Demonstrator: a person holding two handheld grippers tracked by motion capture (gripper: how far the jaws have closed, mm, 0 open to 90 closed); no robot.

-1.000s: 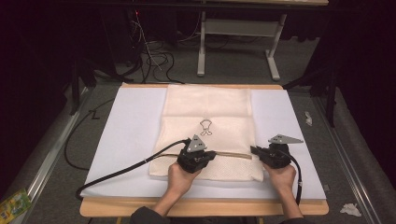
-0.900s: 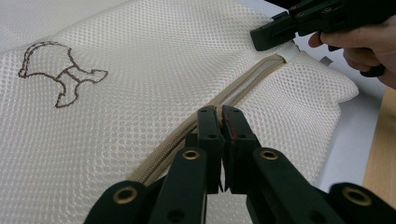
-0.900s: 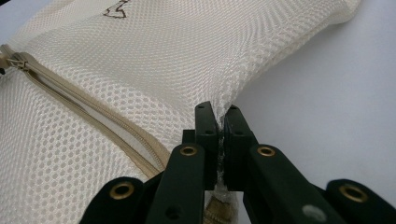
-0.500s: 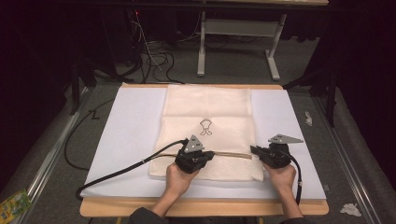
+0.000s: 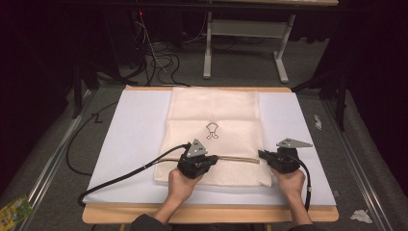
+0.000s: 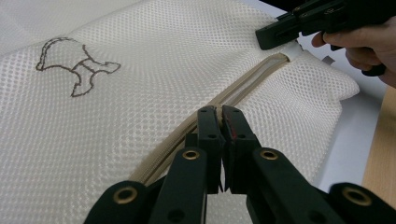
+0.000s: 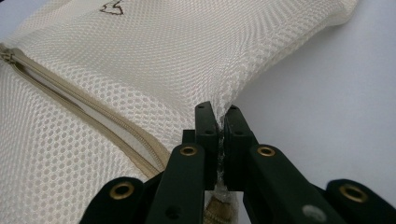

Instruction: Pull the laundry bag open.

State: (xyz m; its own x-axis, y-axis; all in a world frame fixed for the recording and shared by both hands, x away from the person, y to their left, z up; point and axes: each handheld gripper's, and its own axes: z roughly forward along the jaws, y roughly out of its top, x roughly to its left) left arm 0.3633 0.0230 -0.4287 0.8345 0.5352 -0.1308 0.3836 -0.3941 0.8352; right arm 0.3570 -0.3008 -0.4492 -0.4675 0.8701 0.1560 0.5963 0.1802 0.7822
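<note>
A cream mesh laundry bag [image 5: 214, 134] is laid flat on the white sheet [image 5: 130, 139] covering the table, with bare sheet left open on both sides of the bag. The zipper [image 5: 238, 159] near the bag's near edge is pinched by the closed left gripper [image 6: 219, 116]. The bag's right edge, at the zipper's end, is clamped by the closed right gripper [image 7: 218, 122].

A mesh bag [image 5: 214, 139] lies flat on a sheet [image 5: 130, 139] covering the bench [image 5: 207, 214]. Its zipper [image 5: 238, 159] runs across the near part, seemingly between the two grippers.
</note>
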